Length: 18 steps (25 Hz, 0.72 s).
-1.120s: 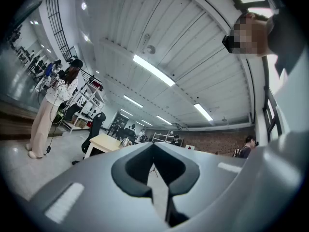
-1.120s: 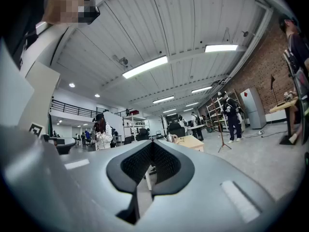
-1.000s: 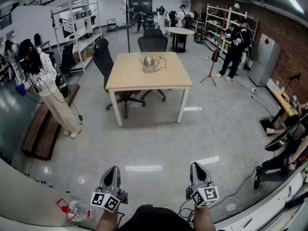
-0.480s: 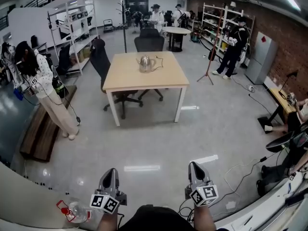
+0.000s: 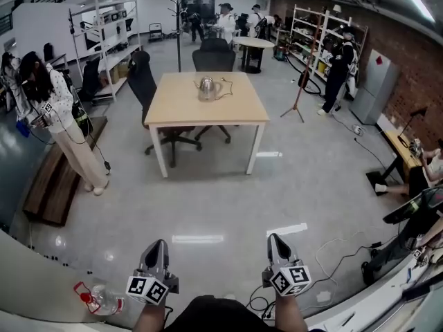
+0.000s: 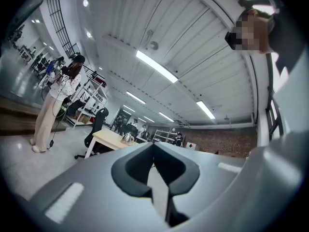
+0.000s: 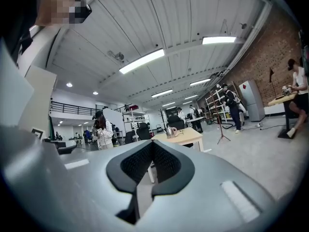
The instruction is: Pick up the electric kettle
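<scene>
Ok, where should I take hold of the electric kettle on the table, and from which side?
Probably the handle: the electric kettle stands upright with that loop on its right in the head view, so come from the right side of the table. Its round, shiny body looks too wide for the jaws.

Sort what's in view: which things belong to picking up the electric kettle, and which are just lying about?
Job in hand:
electric kettle, standing on the wooden table
left tongs and right tongs, both shut and empty

Lying about:
plastic bottle on the floor
black office chair
bench
</scene>
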Each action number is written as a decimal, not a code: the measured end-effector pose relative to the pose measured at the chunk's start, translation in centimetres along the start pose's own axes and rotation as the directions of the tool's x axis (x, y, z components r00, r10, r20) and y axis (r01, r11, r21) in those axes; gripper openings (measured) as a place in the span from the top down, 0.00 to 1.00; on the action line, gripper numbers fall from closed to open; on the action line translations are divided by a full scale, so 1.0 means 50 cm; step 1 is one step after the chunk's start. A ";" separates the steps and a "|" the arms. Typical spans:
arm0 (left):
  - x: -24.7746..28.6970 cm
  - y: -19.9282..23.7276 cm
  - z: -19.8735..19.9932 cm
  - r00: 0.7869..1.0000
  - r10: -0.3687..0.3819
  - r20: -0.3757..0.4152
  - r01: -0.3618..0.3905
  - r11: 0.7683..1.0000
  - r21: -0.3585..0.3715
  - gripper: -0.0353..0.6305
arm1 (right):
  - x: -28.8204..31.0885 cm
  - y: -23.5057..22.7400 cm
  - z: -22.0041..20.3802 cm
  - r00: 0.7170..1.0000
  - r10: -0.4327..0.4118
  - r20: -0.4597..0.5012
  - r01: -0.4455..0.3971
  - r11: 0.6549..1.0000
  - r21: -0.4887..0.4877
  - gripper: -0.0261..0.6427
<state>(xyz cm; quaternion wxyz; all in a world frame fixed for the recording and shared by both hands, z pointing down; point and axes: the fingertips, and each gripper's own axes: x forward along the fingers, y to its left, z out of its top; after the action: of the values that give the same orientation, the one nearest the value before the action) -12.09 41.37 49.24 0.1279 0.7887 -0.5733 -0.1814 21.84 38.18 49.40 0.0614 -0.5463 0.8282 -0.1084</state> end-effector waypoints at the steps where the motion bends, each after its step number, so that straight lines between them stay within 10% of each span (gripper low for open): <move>1: 0.001 -0.005 0.000 1.000 -0.004 0.002 0.004 1.000 0.001 0.95 | 0.002 0.001 0.003 1.000 0.004 0.002 -0.004 1.000 -0.002 0.96; 18: -0.073 0.042 0.012 1.000 -0.026 -0.005 0.026 0.999 -0.039 0.95 | 0.036 0.107 -0.010 0.998 0.060 -0.032 -0.062 0.997 -0.042 0.96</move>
<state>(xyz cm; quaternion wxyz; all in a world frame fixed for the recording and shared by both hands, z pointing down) -15.15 44.17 50.05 0.1425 0.7940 -0.5590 -0.1917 16.24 38.64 48.59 0.0402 -0.5203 0.8475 -0.0969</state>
